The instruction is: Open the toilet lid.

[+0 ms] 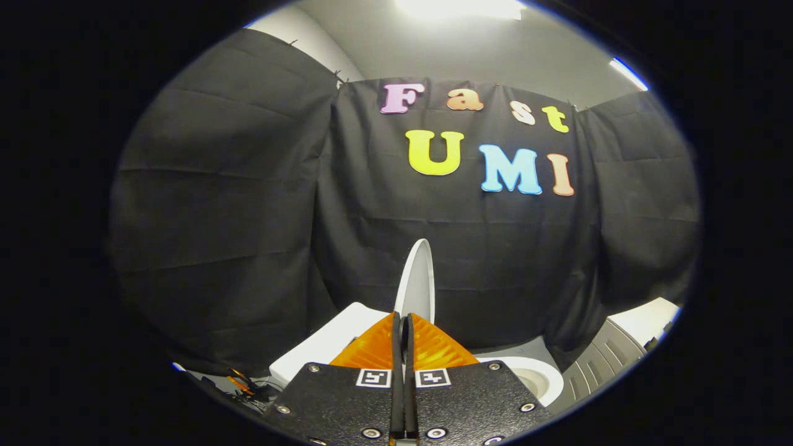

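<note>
White toilet lid (416,279) stands raised, seen edge-on, its lower edge pinched between the nearly closed fingers of the gripper (403,322); the toilet bowl (538,376) lies right of the lid.

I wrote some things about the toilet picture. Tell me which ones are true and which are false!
1. The toilet lid stands up on its edge. True.
2. The gripper is wide open. False: its fingers are pressed together, with the lid's lower edge pinched between their tips.
3. The toilet seat lies down flat over the bowl. True.
4. The lid lies shut on the seat. False: it is lifted well clear of the seat.
5. The white tank sits beside the fingers. True.
</note>
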Demonstrator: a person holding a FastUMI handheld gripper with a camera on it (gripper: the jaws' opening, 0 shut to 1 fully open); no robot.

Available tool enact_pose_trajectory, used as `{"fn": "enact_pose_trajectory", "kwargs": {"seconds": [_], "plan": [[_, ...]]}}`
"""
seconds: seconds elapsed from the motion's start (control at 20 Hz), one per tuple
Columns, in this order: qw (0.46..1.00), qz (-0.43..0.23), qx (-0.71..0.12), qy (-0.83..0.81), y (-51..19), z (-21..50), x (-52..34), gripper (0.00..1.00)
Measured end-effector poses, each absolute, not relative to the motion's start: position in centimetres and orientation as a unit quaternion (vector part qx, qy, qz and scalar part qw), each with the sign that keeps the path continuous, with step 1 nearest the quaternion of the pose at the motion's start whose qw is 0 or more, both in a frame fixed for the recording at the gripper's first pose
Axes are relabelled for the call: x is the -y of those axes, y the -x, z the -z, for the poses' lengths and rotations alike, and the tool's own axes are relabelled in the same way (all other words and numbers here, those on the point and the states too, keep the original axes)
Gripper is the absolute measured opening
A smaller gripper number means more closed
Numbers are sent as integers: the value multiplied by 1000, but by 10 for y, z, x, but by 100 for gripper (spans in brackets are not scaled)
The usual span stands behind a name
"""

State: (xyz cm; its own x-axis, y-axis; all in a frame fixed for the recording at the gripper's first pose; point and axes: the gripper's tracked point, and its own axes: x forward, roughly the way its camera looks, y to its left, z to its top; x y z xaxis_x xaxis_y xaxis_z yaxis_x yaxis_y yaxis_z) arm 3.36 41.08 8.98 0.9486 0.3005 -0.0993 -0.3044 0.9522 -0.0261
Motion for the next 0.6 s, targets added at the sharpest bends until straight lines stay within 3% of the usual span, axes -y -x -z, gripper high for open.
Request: {"fn": "enact_pose_trajectory", "kwargs": {"seconds": [0.6], "plan": [[974, -222, -54, -1, -26, -74, -481, 0]]}}
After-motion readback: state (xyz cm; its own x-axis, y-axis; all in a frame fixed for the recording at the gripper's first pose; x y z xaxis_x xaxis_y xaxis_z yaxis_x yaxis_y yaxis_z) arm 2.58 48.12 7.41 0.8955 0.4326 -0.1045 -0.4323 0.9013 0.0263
